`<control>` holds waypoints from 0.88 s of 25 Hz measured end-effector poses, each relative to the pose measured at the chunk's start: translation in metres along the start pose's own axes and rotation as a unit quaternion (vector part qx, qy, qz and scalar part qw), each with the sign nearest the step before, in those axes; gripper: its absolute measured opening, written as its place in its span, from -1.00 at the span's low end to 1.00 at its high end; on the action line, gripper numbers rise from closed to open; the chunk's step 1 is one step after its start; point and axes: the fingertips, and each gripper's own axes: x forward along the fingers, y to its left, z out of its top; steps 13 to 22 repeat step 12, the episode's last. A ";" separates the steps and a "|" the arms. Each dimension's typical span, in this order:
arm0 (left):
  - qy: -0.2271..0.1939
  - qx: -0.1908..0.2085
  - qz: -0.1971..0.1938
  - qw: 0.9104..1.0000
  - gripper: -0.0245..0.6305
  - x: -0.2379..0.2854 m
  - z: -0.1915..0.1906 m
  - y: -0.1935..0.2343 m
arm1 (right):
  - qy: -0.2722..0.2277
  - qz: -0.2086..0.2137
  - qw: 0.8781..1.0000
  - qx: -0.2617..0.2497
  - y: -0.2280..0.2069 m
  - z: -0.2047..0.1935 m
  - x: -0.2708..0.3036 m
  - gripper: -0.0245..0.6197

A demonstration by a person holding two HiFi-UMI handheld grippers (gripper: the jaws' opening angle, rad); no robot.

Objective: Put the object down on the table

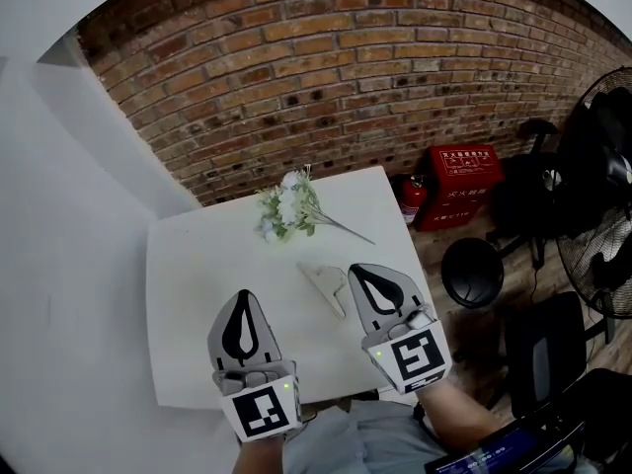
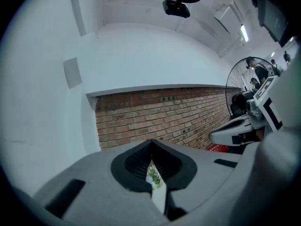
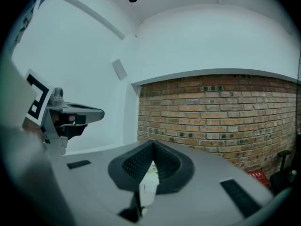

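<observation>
A bunch of white artificial flowers [image 1: 287,208] with green leaves lies at the far side of the white table [image 1: 197,275]. A pale, flat, wedge-shaped object [image 1: 326,282] rests on the table nearer me, just left of my right gripper [image 1: 356,269]. That gripper hovers over the table's right part, its jaws shut with nothing between them. My left gripper [image 1: 243,297] is over the near middle, also shut and empty. In the left gripper view, a bit of the flowers [image 2: 154,177] shows through the slit behind the closed tips [image 2: 151,142]. The right gripper [image 3: 153,145] shows the same closed tips.
A brick wall [image 1: 326,77] runs behind the table and a white wall stands at the left. On the floor to the right are a red fire-equipment box [image 1: 464,173], an extinguisher [image 1: 412,198], a black stool [image 1: 472,272], a standing fan [image 1: 604,230] and a dark chair [image 1: 541,349].
</observation>
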 end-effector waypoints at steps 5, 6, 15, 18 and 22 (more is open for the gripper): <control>0.000 0.001 -0.004 1.000 -0.90 0.003 0.000 -0.003 | 0.004 -0.002 1.000 0.005 -0.002 0.000 0.000 -0.91; 0.000 0.001 -0.005 1.000 -0.90 0.004 0.000 -0.004 | 0.004 -0.003 1.000 0.005 -0.003 -0.001 0.000 -0.91; 0.001 0.014 -0.007 1.000 -0.90 0.003 -0.006 -0.006 | 0.001 -0.008 1.000 -0.001 -0.007 -0.005 -0.002 -0.91; 0.001 0.014 -0.007 1.000 -0.90 0.003 -0.006 -0.006 | 0.001 -0.008 1.000 -0.001 -0.007 -0.005 -0.002 -0.91; 0.001 0.014 -0.007 1.000 -0.90 0.003 -0.006 -0.006 | 0.001 -0.008 1.000 -0.001 -0.007 -0.005 -0.002 -0.91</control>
